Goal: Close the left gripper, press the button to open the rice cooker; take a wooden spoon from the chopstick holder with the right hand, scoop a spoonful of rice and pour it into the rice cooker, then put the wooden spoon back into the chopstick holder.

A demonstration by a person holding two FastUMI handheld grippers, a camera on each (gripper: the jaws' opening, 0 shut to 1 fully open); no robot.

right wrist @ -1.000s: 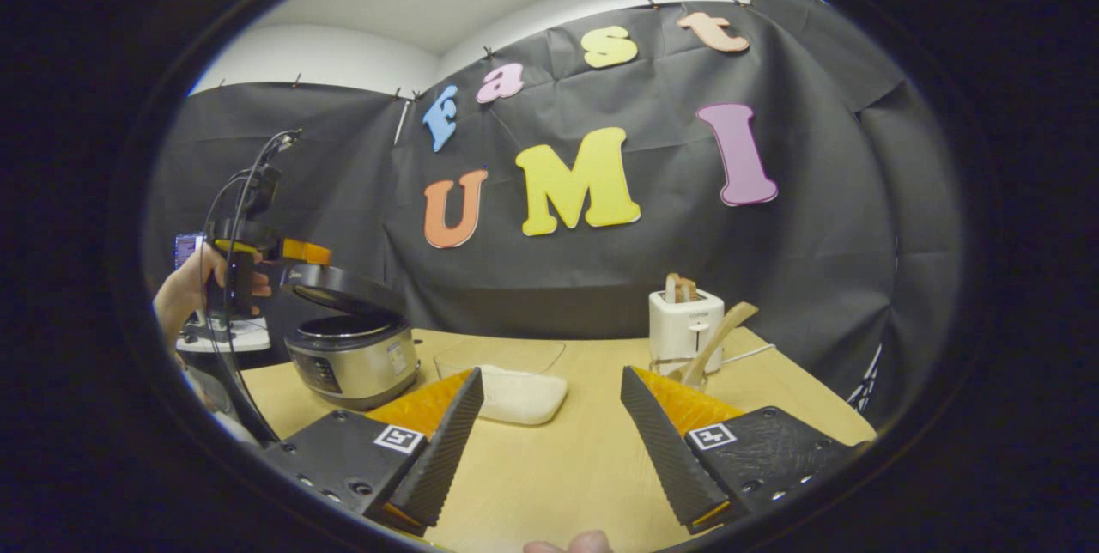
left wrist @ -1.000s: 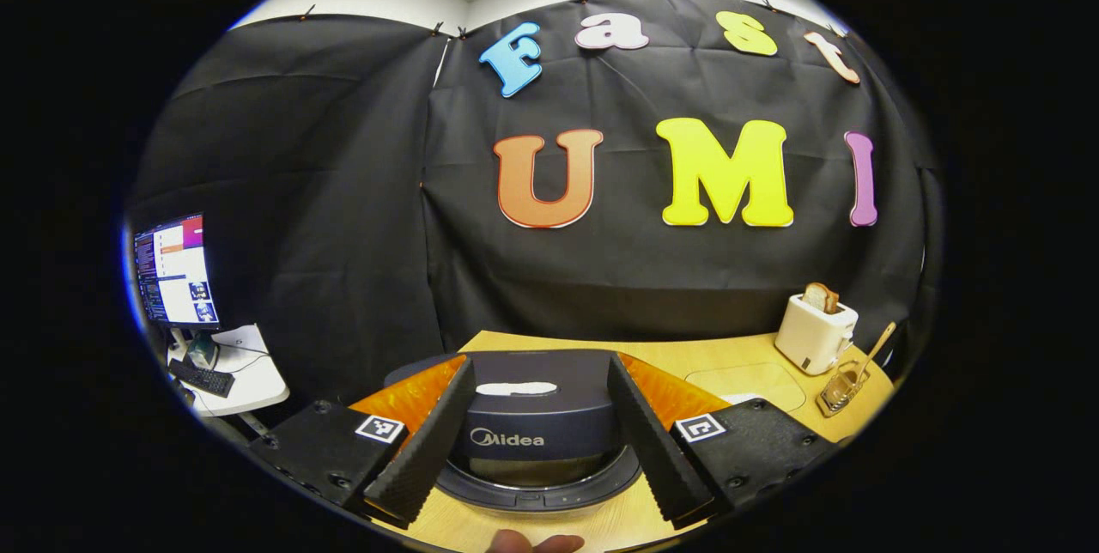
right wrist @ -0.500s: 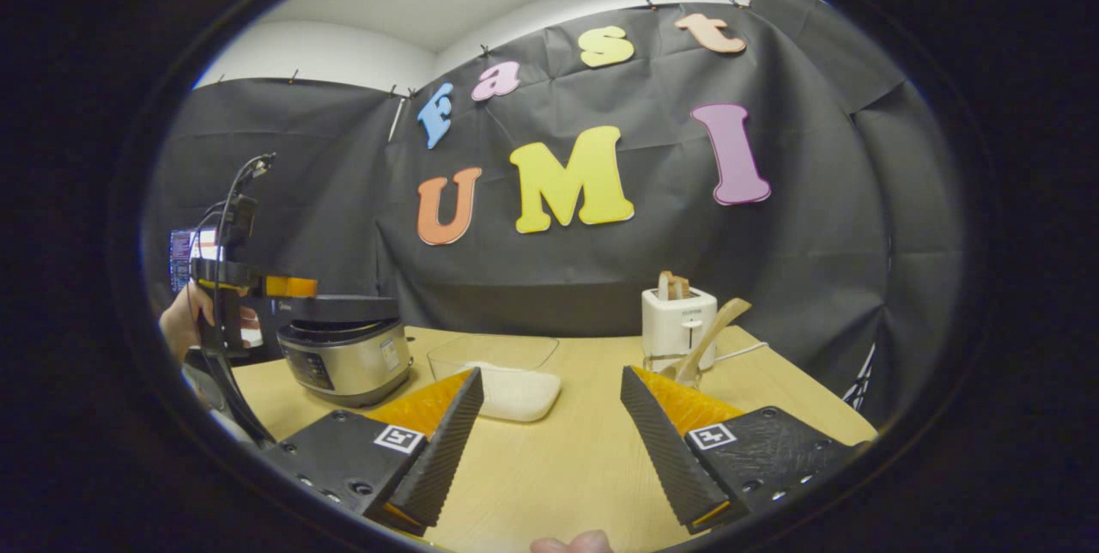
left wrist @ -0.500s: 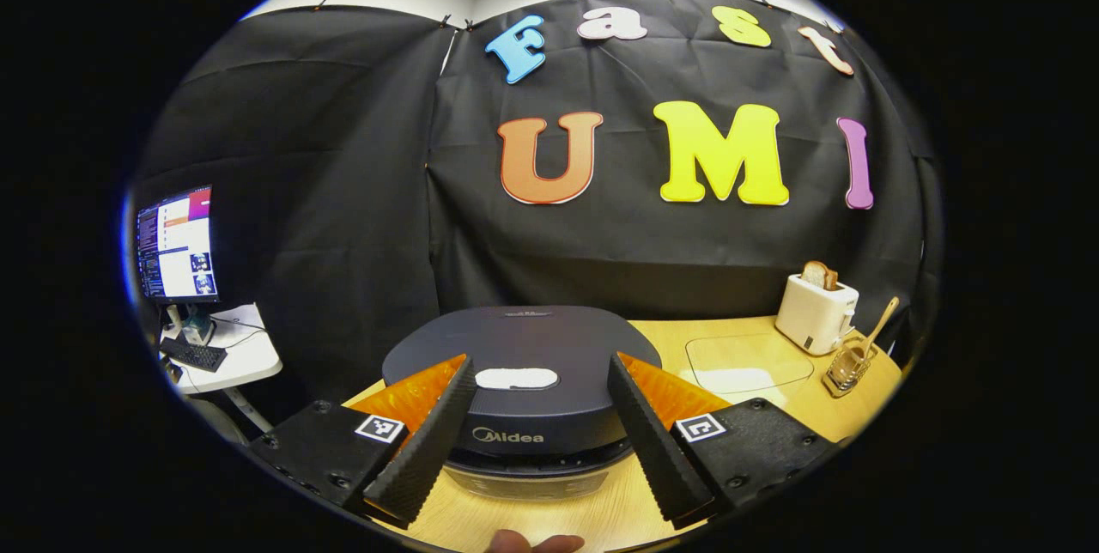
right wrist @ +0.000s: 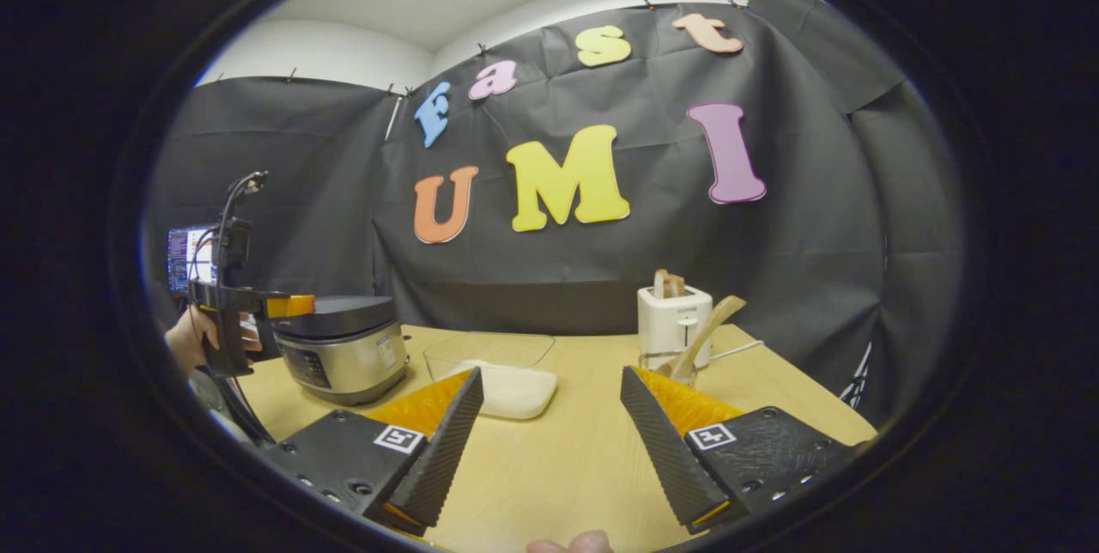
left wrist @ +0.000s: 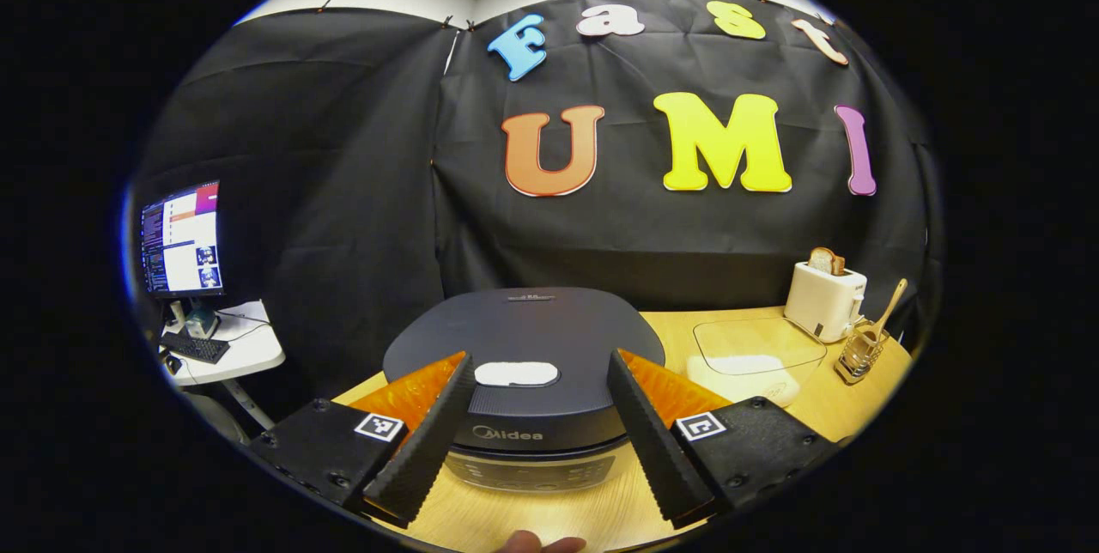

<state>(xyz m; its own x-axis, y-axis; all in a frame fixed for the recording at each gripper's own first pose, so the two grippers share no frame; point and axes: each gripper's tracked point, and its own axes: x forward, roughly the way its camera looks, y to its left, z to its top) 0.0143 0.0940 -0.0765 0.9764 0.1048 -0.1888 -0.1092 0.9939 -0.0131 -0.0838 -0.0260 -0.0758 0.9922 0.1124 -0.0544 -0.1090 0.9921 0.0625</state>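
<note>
- Left claw (left wrist: 532, 433) was spread wide, one finger on each side of the rice cooker (left wrist: 524, 364), holding nothing. The cooker sat right in front of it on the table (left wrist: 601, 519) with its lid flat down, so it looked closed.
- Right claw (right wrist: 549, 441) was wide too and empty, hovering over bare tabletop, not near anything yet.
- My guess on the step: the very first one, not done. The task wants the left claw closed before it pokes the button, and the fingers were far apart.
- So the next move would be to pinch the left claw closed, then bring the tips onto the pale oval patch (left wrist: 516, 373) on the lid. I think that's the button, but can't swear to it.
- Wooden spoon (right wrist: 706, 337) stood tilted in the chopstick holder (right wrist: 678, 371), just in front of the toaster (right wrist: 674, 321) with bread in it, off to the right.
- Clear tub of rice (right wrist: 502, 381) sat between the cooker and the holder, so easy reach later.
- Nothing blocked the lid. The toaster crowding the holder could make the spoon grab a bit fiddly.
- Off the table, a monitor (left wrist: 182, 237) glowed on a side desk.
</note>
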